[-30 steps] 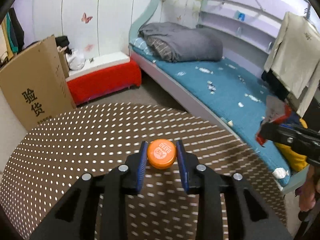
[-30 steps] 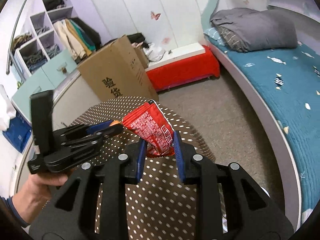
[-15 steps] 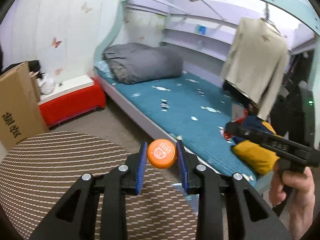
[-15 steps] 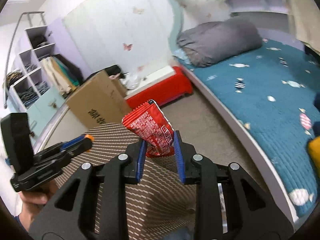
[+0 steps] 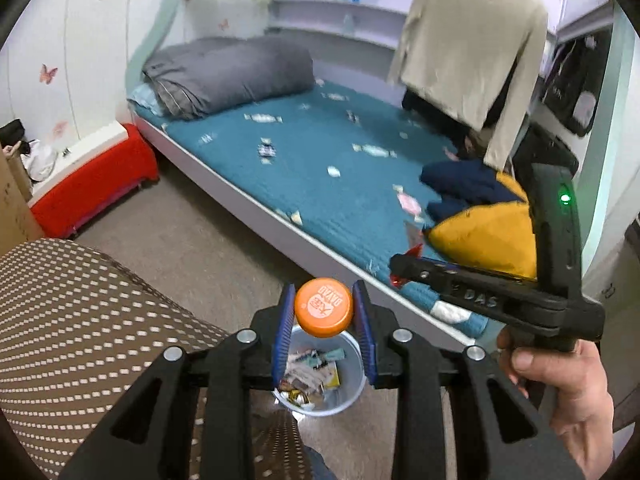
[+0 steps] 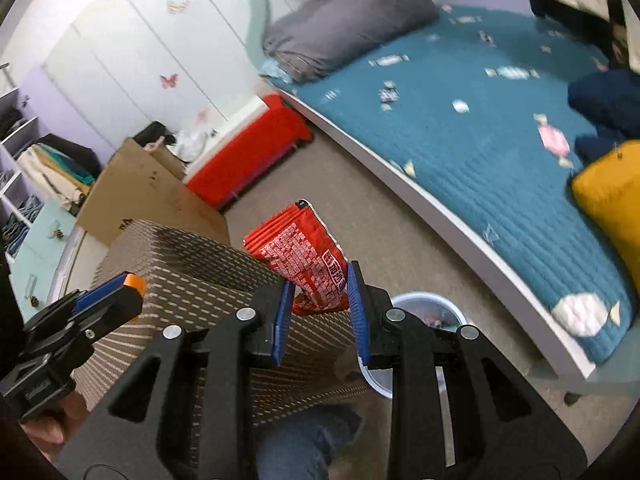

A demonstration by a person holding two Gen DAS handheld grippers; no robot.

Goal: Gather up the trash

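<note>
Left gripper (image 5: 323, 336) is pinching an orange bottle cap (image 5: 323, 307) between its blue fingers (image 5: 283, 330), cap face turned up toward the camera, printed lettering showing. Cap is hanging in the air right above a pale blue trash bin (image 5: 352, 390) that is sitting on the beige floor (image 5: 192, 232); bin is holding mixed wrappers and scraps. Brown dotted desk (image 5: 68, 320) is lying to the left of the gripper, its edge near the bin.

Right gripper (image 6: 318, 312) is pinching a red snack wrapper (image 6: 300, 256) by its lower end, fingers (image 6: 356, 312) pressing on both sides, the rest of the wrapper sticking up and tilting left. In the right wrist view the bin (image 6: 424, 308) is showing just right of the fingers, partly hidden behind the gripper body; wrapper is hanging above the desk (image 6: 192, 280) corner, beside the bin, not over it as far as I can tell.

Each gripper is showing in the other's view, held by a hand (image 5: 560, 392). A bed with teal cover (image 5: 340, 168) is running along the right side, a red bench (image 5: 92, 184) and a cardboard box (image 6: 148, 196) standing at the back
</note>
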